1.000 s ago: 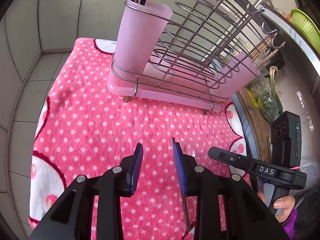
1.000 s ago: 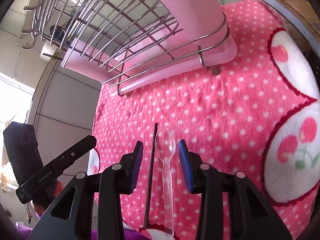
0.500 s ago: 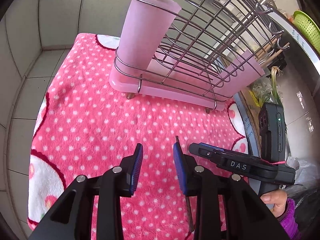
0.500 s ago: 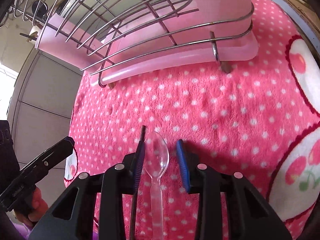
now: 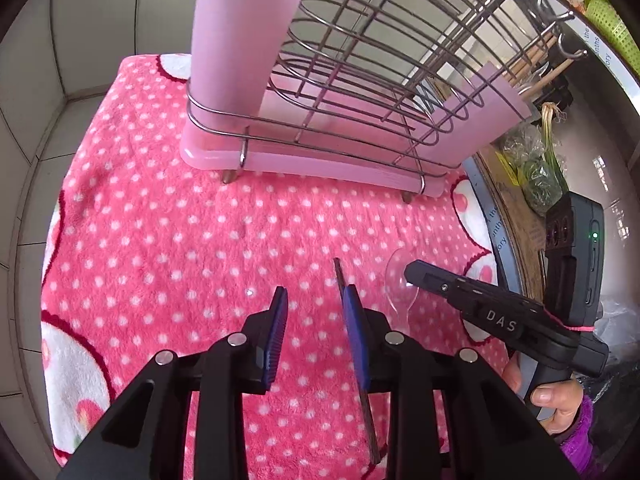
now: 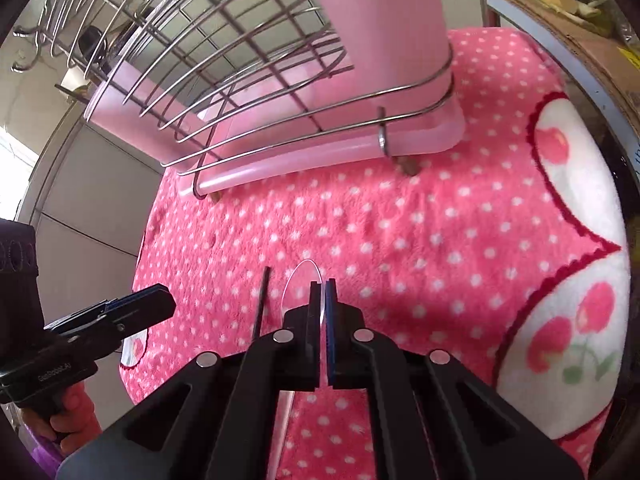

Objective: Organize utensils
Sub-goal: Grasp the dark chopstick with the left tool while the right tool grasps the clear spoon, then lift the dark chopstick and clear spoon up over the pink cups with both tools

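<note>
A clear plastic spoon (image 6: 298, 284) lies on the pink dotted towel (image 6: 420, 232), and my right gripper (image 6: 322, 286) is shut on it, bowl forward. A dark chopstick (image 6: 260, 300) lies just left of it. In the left wrist view the spoon (image 5: 398, 284) shows under the right gripper (image 5: 416, 274), and the chopstick (image 5: 340, 276) runs beside the right finger of my open, empty left gripper (image 5: 314, 300). The wire rack (image 5: 360, 92) with pink utensil cups (image 5: 236, 40) stands behind.
The rack's pink drip tray (image 6: 320, 160) sits on the towel's far half. A tiled wall (image 5: 80, 20) borders the left side. A cardboard box with greens (image 5: 532, 176) lies past the towel's right edge. The left gripper (image 6: 120, 312) shows in the right wrist view.
My right gripper has moved forward over the spoon and closed on it. My left gripper has moved nearer the rack and stays open.
</note>
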Available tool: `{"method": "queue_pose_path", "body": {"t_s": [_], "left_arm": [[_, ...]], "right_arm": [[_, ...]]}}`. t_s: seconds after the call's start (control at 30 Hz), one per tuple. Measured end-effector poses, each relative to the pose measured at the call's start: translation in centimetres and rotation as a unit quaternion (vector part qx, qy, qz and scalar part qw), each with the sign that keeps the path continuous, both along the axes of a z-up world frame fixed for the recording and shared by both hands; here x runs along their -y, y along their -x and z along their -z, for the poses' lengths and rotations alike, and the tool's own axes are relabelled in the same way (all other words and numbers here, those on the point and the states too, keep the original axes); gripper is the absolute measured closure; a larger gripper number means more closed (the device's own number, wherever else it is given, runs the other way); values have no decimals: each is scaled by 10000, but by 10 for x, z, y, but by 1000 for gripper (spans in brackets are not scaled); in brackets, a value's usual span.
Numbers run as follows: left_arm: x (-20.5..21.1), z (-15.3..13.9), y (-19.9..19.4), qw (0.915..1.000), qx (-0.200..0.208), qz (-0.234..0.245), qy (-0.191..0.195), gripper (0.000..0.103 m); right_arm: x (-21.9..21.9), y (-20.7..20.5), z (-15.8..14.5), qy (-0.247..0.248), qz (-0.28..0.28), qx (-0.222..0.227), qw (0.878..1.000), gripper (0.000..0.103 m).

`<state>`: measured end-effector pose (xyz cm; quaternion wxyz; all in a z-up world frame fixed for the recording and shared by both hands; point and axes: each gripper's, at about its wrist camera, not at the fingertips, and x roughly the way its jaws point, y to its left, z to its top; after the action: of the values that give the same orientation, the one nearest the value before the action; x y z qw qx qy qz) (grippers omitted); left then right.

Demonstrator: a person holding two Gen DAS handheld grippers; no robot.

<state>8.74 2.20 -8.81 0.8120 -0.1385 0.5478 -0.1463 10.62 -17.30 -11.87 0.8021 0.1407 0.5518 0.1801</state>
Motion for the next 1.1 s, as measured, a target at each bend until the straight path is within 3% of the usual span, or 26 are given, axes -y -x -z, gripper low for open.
{"method": "queue_pose_path", "body": {"t_s": [0.2, 0.37, 0.77, 0.9, 1.1], "left_arm": [[35, 14, -22, 9976, -484, 435, -245, 78], [52, 32, -37, 9941, -849, 443, -510, 83], [72, 48, -56, 9892, -1133, 475, -803, 89], [74, 49, -54, 9882, -1050, 563, -961, 97], [69, 49, -51, 9911, -926, 516, -805, 99]], "right_arm": [[29, 1, -2, 120, 274, 52, 9995, 101], [44, 2, 3, 19, 318, -46, 9995, 101], [57, -2, 14, -218, 266, -325, 9989, 100], [56, -5, 17, -283, 252, -445, 9983, 99], [57, -7, 22, -435, 268, -594, 9969, 97]]}}
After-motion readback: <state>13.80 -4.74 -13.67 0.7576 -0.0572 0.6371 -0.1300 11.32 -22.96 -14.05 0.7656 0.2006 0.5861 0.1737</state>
